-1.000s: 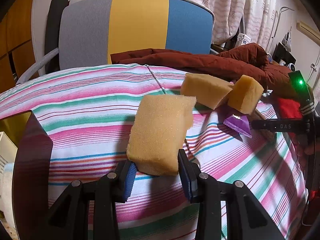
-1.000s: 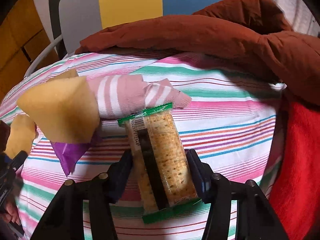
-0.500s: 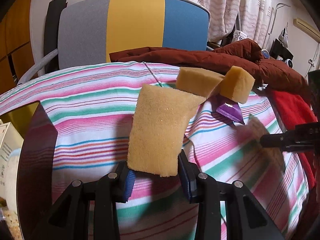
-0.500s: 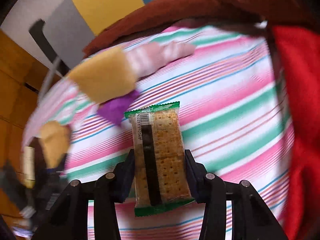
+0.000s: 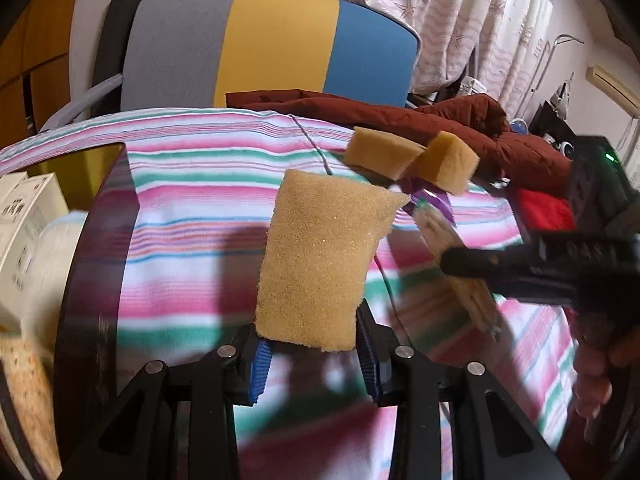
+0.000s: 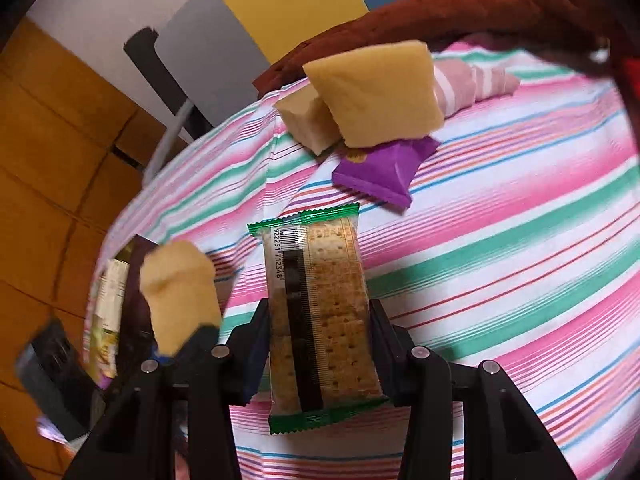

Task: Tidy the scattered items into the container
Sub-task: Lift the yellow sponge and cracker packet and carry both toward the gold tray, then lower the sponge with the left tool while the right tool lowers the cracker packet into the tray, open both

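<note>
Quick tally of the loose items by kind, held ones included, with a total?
Sponge blocks: 3, one held, two on the striped cloth
Snack packets: 2, cracker pack held, purple packet
Striped pink sock: 1
Total: 6

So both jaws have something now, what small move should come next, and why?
Probably carry both on toward the dark container at the left and release there. The left gripper already holds the sponge clear of the striped cloth, and the right gripper is shut on the cracker pack. Two sponges and a purple packet remain.
</note>
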The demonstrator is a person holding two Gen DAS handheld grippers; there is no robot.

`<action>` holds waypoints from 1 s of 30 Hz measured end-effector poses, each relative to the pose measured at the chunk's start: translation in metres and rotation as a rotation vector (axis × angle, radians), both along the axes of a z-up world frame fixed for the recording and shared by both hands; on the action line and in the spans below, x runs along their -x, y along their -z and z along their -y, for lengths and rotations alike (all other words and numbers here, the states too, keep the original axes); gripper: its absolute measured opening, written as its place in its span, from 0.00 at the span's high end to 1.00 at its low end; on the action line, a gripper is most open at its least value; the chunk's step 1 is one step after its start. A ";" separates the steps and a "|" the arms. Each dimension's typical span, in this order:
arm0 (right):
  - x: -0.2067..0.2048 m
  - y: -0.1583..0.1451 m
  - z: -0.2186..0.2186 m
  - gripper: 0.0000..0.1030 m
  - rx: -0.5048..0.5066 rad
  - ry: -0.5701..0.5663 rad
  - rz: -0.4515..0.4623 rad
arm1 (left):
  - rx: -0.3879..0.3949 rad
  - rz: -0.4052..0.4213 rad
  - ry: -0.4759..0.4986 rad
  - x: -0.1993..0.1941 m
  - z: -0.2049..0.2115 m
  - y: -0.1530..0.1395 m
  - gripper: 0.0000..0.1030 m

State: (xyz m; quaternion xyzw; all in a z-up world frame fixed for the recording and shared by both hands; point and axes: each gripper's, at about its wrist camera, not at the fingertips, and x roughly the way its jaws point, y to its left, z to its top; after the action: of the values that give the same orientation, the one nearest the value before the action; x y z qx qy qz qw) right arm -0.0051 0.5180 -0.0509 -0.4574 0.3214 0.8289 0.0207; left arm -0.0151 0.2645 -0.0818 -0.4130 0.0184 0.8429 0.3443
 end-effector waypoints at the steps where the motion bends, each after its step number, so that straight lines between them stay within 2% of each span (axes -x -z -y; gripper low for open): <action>1: -0.001 0.000 0.001 0.55 -0.001 -0.003 -0.001 | -0.005 0.002 0.009 -0.006 0.003 0.000 0.64; 5: 0.014 0.003 0.012 0.55 -0.045 -0.033 -0.014 | -0.017 0.007 0.032 -0.029 0.015 0.000 0.64; 9: 0.029 0.005 0.028 0.55 -0.130 -0.090 -0.018 | -0.081 0.011 0.068 -0.053 0.030 -0.010 0.64; 12: 0.032 0.003 0.038 0.55 -0.169 -0.125 -0.024 | -0.106 -0.029 0.100 -0.070 0.042 -0.026 0.64; 16: 0.024 -0.004 0.047 0.55 -0.159 -0.167 -0.060 | -0.127 -0.082 0.104 -0.083 0.063 -0.043 0.64; 21: 0.022 -0.008 0.060 0.55 -0.157 -0.201 -0.065 | -0.147 -0.090 0.049 -0.084 0.106 -0.056 0.64; 24: 0.021 -0.009 0.068 0.55 -0.084 -0.205 -0.064 | -0.153 -0.090 -0.013 -0.080 0.134 -0.060 0.64; 30: 0.012 -0.038 0.122 0.55 -0.087 -0.308 -0.153 | -0.171 -0.095 -0.192 -0.056 0.195 -0.071 0.64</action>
State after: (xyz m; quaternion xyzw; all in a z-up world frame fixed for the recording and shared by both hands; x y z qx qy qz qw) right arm -0.0169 0.3958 -0.0125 -0.4355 0.2119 0.8678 -0.1114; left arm 0.0409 0.0691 -0.0107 -0.3418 -0.0768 0.8891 0.2947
